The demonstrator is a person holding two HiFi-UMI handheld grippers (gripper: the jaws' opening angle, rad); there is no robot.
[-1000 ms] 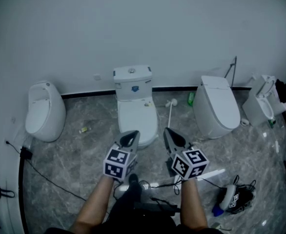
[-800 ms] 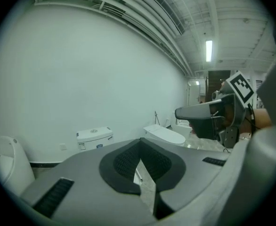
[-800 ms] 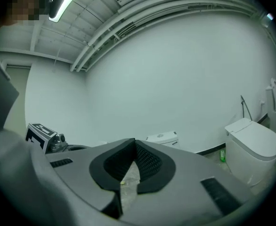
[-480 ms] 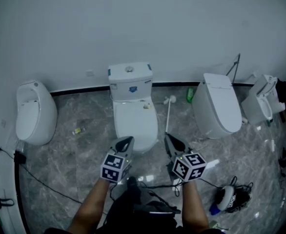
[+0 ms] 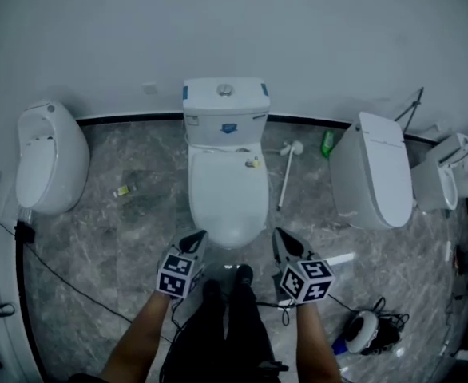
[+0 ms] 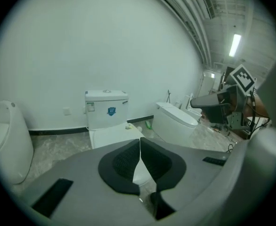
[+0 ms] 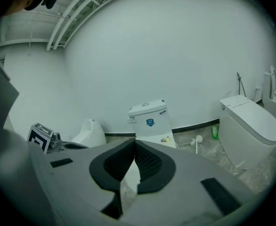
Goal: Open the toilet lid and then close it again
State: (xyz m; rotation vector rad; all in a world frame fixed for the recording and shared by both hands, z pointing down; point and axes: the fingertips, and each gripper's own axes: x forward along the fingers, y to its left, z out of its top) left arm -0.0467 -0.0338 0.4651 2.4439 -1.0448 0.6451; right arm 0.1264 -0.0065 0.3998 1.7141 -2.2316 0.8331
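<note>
A white toilet with a closed lid [image 5: 228, 190] and a cistern [image 5: 225, 112] stands against the wall at the centre of the head view. It also shows ahead in the left gripper view [image 6: 110, 134] and the right gripper view [image 7: 150, 118]. My left gripper [image 5: 196, 240] hovers just in front of the bowl's front left edge, shut and empty. My right gripper [image 5: 281, 241] hangs off the front right edge, also shut with nothing in it. Neither touches the toilet.
A white urinal-like bowl [image 5: 49, 159] stands at the left. Another closed toilet [image 5: 375, 182] and a further fixture [image 5: 446, 175] stand at the right. A toilet brush [image 5: 287, 174] and a green bottle [image 5: 328, 143] lie between. Cables [image 5: 66, 282] and gear [image 5: 365, 331] lie on the marble floor.
Both grippers have sunk and drawn back toward the person, now at the toilet's front edge. The view has shifted so the toilet sits nearer and more central. Jaws stayed shut.
</note>
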